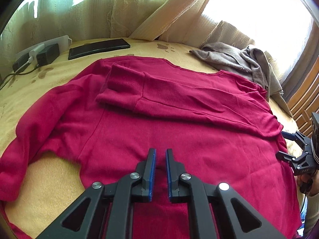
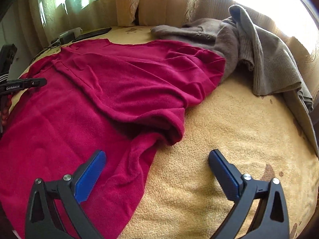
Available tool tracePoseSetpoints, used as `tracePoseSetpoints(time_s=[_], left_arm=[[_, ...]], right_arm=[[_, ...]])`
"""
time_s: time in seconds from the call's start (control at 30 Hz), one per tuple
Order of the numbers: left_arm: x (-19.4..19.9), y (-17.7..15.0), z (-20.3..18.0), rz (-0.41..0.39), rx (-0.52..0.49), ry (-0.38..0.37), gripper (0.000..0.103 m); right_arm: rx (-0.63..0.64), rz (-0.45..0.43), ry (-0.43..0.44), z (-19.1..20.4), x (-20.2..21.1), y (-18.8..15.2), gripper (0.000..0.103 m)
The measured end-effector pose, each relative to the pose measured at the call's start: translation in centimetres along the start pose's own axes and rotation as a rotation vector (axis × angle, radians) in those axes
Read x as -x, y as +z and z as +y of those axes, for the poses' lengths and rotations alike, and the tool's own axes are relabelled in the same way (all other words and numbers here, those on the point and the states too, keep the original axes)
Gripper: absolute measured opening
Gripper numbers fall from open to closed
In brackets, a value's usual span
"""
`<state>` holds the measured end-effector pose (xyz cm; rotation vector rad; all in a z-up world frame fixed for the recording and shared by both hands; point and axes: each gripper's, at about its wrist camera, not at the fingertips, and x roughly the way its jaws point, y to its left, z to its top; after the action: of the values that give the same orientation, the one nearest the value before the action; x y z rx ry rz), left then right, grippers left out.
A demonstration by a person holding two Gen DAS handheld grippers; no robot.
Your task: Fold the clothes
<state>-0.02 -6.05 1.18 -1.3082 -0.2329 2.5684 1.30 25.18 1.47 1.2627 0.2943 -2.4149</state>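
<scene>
We see the red sweater (image 1: 179,107) spread flat on a bed covered by a yellow blanket (image 2: 229,139), one sleeve (image 1: 159,93) folded across its chest and the other sleeve trailing off to the left in the left wrist view. Our left hand-held gripper (image 1: 160,153) hovers over the lower middle of the sweater, its blue-padded fingers nearly together with only a narrow gap and no cloth between them. Our right hand-held gripper (image 2: 157,159) has its fingers spread wide apart and holds nothing: its left finger is over the sweater's side edge, its right finger over bare blanket, with the sweater's rumpled edge between and just ahead of them.

A grey-brown cardigan (image 2: 249,45) lies crumpled at the far right of the bed, touching the sweater's shoulder. Along the far edge lie a black flat device (image 1: 98,48) and a power strip (image 1: 43,53) with plugs. Patterned curtains (image 1: 89,10) hang behind, bright with daylight.

On the side of the left hand-held gripper, seen from the right wrist view, we read "GenRobot.AI" (image 2: 13,88).
</scene>
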Motion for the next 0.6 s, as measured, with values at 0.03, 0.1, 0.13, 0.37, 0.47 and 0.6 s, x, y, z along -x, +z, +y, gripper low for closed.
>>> tracePoseSetpoints(time_s=[0.03, 0.1, 0.13, 0.37, 0.47, 0.6], left_arm=[[0.3, -0.4, 0.2, -0.009, 0.029, -0.016, 0.016], [0.8, -1.5, 1.1, -0.038, 0.128, -0.070, 0.018], [1.0, -2.1, 1.5, -0.054, 0.172, -0.097, 0.018], [2.8, -4.5, 2.7, -0.089, 0.301, -0.176, 0.018], [3.2, -5.7, 2.8, -0.089, 0.331, -0.198, 0.018], [4.5, -7.8, 2.8, -0.093, 0.356, -0.222, 0.019]], right_arm=[[0.006, -0.001, 0.005, -0.1, 0.1, -0.2, 0.102], [0.020, -0.003, 0.015, -0.3, 0.4, -0.6, 0.102], [0.026, -0.004, 0.020, -0.4, 0.6, -0.8, 0.102], [0.016, -0.010, 0.009, -0.7, 0.9, -0.9, 0.102], [0.016, -0.012, 0.008, -0.7, 0.9, -0.9, 0.102], [0.013, -0.013, 0.004, -0.6, 0.9, -0.9, 0.103]])
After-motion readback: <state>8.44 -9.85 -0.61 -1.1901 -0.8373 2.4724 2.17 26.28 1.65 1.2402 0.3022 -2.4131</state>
